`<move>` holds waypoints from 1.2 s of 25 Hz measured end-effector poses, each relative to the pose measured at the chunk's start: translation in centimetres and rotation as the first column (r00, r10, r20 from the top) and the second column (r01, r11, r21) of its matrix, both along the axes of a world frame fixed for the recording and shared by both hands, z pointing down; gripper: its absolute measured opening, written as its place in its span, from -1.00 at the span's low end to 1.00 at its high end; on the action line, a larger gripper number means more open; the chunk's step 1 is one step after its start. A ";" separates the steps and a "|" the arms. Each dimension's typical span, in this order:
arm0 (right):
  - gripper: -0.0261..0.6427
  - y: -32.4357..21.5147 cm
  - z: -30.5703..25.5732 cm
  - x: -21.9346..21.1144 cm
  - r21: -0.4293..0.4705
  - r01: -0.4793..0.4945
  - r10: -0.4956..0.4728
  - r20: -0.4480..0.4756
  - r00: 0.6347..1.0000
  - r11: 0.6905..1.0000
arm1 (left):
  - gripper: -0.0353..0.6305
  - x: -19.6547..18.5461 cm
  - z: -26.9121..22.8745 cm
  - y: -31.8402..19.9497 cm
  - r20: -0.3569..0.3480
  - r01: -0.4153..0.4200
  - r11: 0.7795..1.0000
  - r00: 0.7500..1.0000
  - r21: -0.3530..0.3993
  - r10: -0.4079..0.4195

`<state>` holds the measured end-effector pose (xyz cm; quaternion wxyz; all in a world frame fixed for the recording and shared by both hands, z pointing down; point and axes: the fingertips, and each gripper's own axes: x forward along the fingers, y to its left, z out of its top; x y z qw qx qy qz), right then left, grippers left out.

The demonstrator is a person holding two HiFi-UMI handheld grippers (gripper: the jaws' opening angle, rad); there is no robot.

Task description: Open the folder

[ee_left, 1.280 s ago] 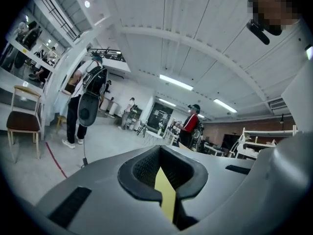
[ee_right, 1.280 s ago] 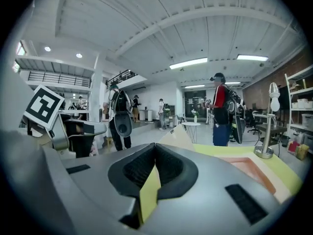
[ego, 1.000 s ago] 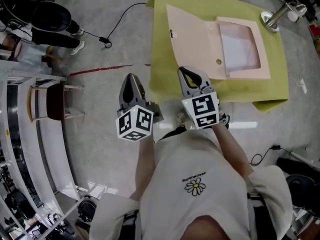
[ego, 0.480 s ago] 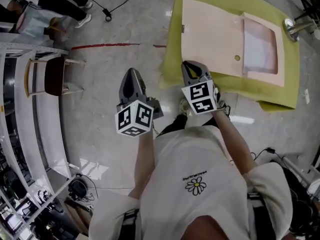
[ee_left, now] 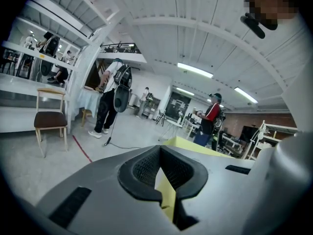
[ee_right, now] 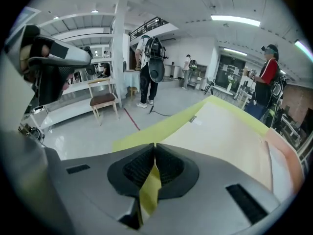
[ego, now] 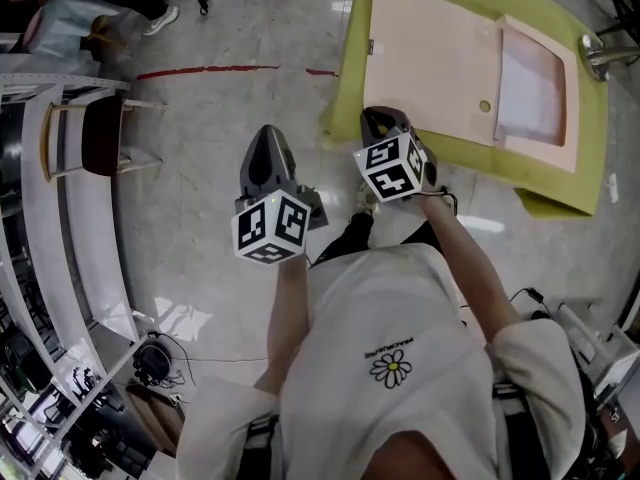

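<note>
Currently left tongs (ego: 268, 140), right tongs (ego: 384, 120) both pressed together; one folder (ego: 435, 58), seemingly open, on one yellow mat (ego: 343, 98).

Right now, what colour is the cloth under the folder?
The cloth is yellow-green, clearest in the head view.

The left arm (ego: 287, 308) and right arm (ego: 470, 258) are stretched forward from the torso, side by side. The left gripper (ego: 267, 133) is held close to level, its jaws pressed together with nothing between them. The right gripper (ego: 381, 118) is pitched more steeply downward, its jaws likewise closed tip to tip and empty.
</note>
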<state>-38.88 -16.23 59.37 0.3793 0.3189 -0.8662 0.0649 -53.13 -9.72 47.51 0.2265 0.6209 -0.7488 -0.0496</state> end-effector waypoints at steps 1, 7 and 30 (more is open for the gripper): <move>-0.88 0.0 0.2 -0.1 -0.009 0.004 -0.004 -0.004 1.000 1.000 | -0.85 0.0 0.2 0.0 -0.002 0.001 1.000 1.000 -0.003 -0.001; -0.88 0.2 1.0 -0.7 -0.041 0.079 -0.082 -0.068 0.994 0.996 | -0.85 -0.3 0.7 0.1 -0.011 0.003 1.000 1.000 -0.016 -0.004; -0.82 0.0 0.8 0.4 -0.424 0.076 -0.044 0.083 0.996 0.903 | -0.85 3.4 -2.9 -0.4 0.012 -0.021 0.998 1.000 0.058 0.021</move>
